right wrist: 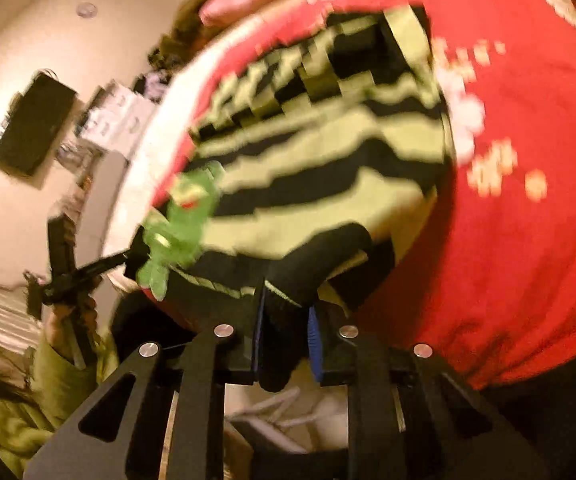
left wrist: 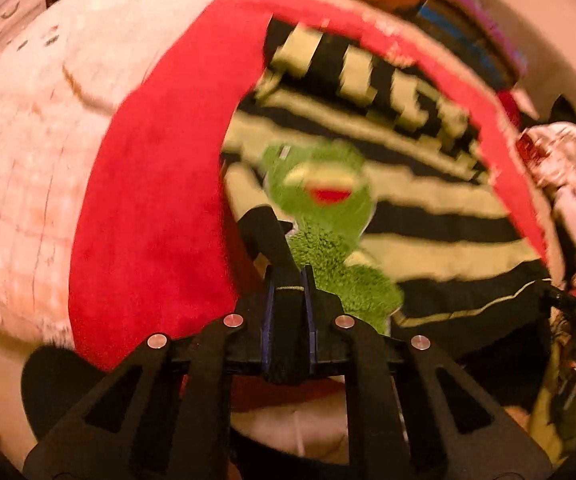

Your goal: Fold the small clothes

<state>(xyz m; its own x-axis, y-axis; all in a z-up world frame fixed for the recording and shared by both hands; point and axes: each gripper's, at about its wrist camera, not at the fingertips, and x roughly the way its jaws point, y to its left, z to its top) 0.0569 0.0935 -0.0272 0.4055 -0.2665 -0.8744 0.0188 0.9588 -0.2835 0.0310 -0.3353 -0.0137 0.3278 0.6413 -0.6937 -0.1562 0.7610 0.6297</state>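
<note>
Looking along your left gripper [left wrist: 288, 292], you see its two fingers pressed close together on black fabric that runs up from between them; that fabric belongs to the striped sweater [left wrist: 427, 208], a small black-and-pale-yellow garment with a checkered band along its far edge. A fuzzy green frog patch [left wrist: 319, 188] with a red mouth sits on the sweater just beyond your fingertips, its lower part touching the right side of the gripper. The sweater lies spread on a red blanket [left wrist: 160, 208], which in turn covers a pale pink quilted bed [left wrist: 28, 184]. At the right edge you can make out a crumpled white printed cloth [left wrist: 563, 160], and folded pink and blue-purple items at the top. Motion blur softens the stripes.

From your right gripper [right wrist: 288, 320], the fingers are pinching a bunched black hem or cuff of the same striped sweater [right wrist: 327, 152], which fills the gap between the blue-edged pads. The frog patch [right wrist: 180, 216] appears at the sweater's left side, where your left gripper [right wrist: 128, 258] grips the cloth beside it. White snowflake-like prints dot the red blanket [right wrist: 527, 240] on the right. A dark box [right wrist: 32, 128] sits against the wall at left.
</note>
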